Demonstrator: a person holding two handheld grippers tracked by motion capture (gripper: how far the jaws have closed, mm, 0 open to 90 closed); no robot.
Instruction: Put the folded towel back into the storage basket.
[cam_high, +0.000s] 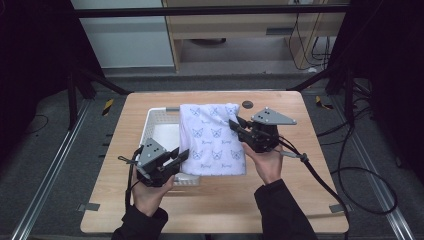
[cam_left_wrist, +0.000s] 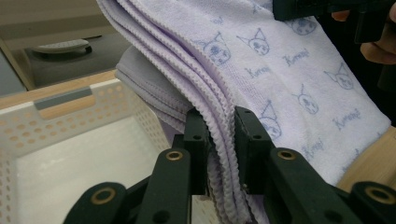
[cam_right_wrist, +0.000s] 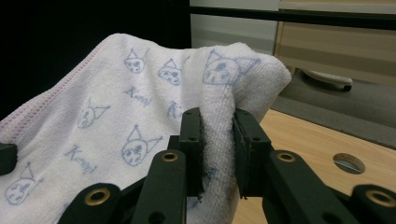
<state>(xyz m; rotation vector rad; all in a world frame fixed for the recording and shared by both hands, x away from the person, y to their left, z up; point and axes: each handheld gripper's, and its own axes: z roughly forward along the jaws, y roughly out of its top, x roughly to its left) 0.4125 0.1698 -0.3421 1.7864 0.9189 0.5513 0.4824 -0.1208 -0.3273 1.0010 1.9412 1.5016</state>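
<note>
I saw the folded towel, white with small blue cat-face prints, held across the right half of the white perforated basket and out over the tabletop. The left gripper had its jaws clenched on the towel's stacked near-left edge; in the left gripper view the layered hems ran straight between the two black jaws, with the basket wall just beside and below. The right gripper had its jaws closed on the towel's far-right corner, the cloth bunched between them in the right gripper view. A round dark grommet sat in the tabletop just behind the towel. Cables trailed off the right edge toward the floor. Beyond the tabletop stood a pale wooden cabinet.
</note>
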